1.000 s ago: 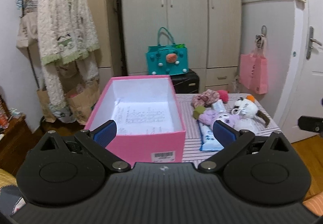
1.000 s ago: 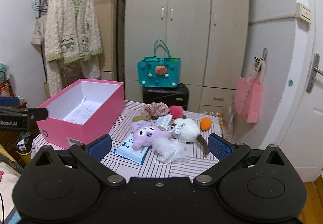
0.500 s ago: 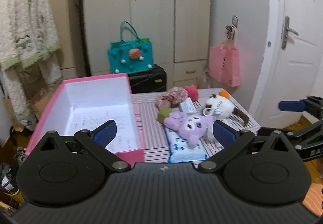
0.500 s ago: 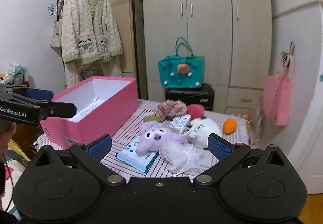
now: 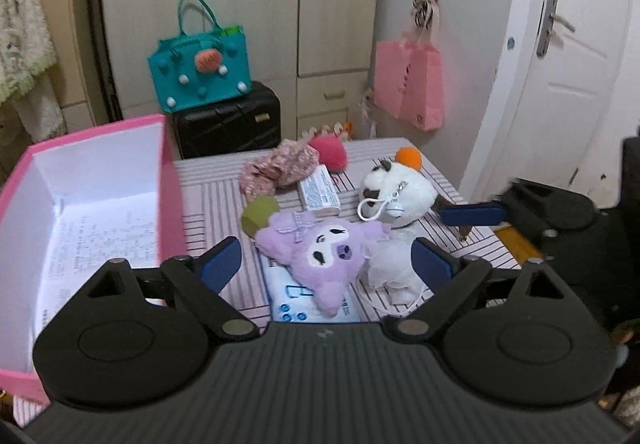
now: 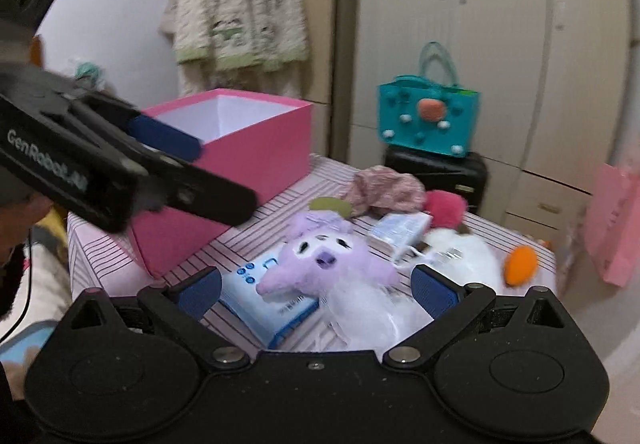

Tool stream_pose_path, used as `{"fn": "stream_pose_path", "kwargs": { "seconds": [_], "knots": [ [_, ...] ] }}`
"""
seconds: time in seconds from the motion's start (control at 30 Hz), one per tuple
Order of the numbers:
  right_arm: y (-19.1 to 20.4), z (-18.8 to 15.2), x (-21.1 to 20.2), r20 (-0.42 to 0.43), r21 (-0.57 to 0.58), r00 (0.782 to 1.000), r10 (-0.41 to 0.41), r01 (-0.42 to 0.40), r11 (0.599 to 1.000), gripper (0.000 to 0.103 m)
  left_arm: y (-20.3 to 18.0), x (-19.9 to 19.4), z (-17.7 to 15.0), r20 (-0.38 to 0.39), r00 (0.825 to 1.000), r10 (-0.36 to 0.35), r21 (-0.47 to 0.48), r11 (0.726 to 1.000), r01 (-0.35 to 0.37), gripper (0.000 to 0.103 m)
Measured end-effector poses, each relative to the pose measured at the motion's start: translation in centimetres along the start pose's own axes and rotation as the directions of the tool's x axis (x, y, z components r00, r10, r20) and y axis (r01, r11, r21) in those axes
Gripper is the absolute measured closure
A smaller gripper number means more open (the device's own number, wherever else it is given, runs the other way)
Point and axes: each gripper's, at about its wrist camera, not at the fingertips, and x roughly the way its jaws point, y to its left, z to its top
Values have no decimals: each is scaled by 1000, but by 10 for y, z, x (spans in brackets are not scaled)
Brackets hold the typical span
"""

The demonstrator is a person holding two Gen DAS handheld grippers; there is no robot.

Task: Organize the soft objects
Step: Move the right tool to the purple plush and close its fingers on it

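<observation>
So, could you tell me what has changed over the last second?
Both grippers have come forward and down toward the purple plush. The left gripper now frames it, jaws just closing slightly, pads not touching. The right gripper stays open. Nothing has been grasped. The toys, the tissue pack and the pink box lie unmoved.

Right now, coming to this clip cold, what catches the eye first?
The purple plush toy stands out, lying on a blue-and-white wipes pack at the near edge of the striped table, framed between the open left gripper. To its left stands the open pink box, holding only a printed sheet. Behind the toy sit a white plush, a pink pompom and floral fabric.
</observation>
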Motion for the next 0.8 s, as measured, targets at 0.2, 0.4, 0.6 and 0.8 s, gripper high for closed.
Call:
{"fn": "stream_pose_path", "kwargs": {
  "seconds": [0.2, 0.4, 0.6, 0.8],
  "knots": [
    [-13, 7, 39, -35, -62, 997, 64, -66, 996, 6, 1, 43, 11, -118, 991, -61, -39, 998, 57, 25],
    [-22, 10, 68, -103, -116, 988, 119, -131, 985, 13, 12, 82, 8, -190, 978, -88, -121, 990, 66, 27],
    [-28, 10, 76, -141, -139, 974, 175, -194, 971, 14, 21, 104, 2, -223, 969, -109, -187, 980, 67, 27],
    [-35, 6, 79, -125, -89, 974, 189, -200, 976, 20, 29, 115, -2, -240, 961, -134, -261, 963, 69, 28]
  ]
}}
